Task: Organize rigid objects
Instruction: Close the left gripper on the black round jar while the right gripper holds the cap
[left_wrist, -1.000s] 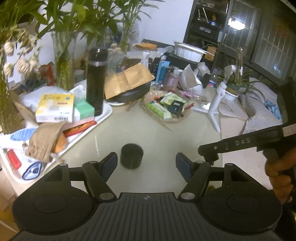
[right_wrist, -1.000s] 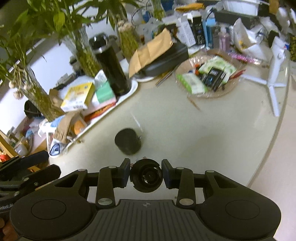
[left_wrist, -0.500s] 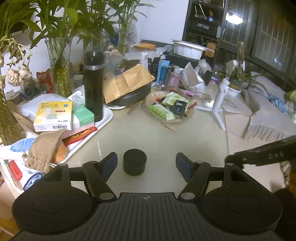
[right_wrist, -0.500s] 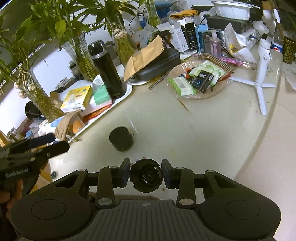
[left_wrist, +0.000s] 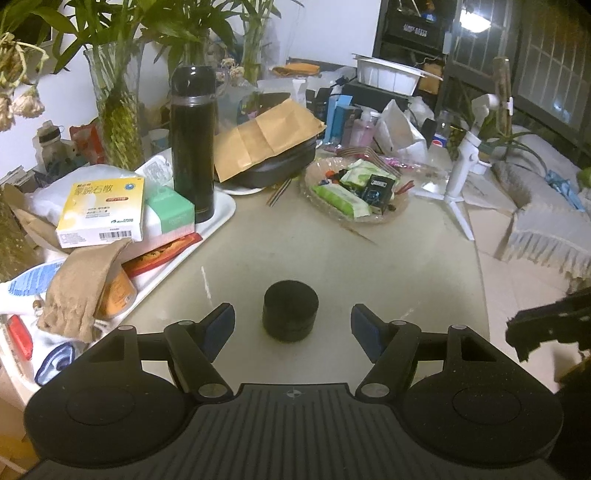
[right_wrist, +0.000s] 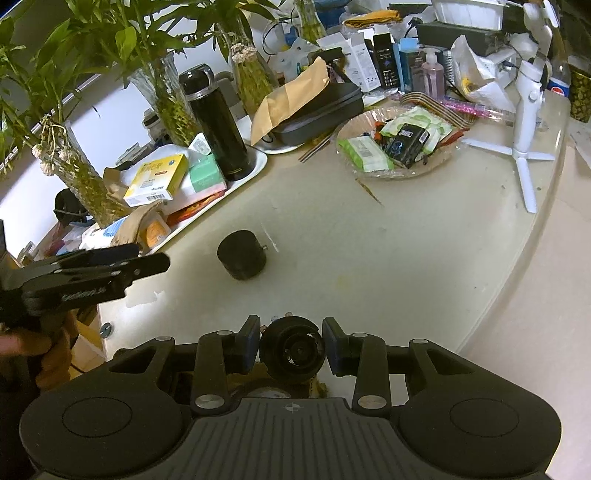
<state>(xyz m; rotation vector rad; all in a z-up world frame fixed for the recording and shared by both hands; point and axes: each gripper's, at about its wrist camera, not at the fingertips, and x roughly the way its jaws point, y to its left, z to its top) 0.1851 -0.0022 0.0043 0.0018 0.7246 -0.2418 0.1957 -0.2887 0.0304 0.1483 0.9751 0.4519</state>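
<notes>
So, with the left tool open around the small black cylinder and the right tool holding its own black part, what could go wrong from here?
1. The black cylinder sits nearer the left tool's left finger, so closing could push it sideways instead of gripping it.
2. The right tool, shut on the round black part, is close by; the two tools might bump.
3. The white tray beside it is crowded, so a wide swing may disturb the tall black flask.
</notes>
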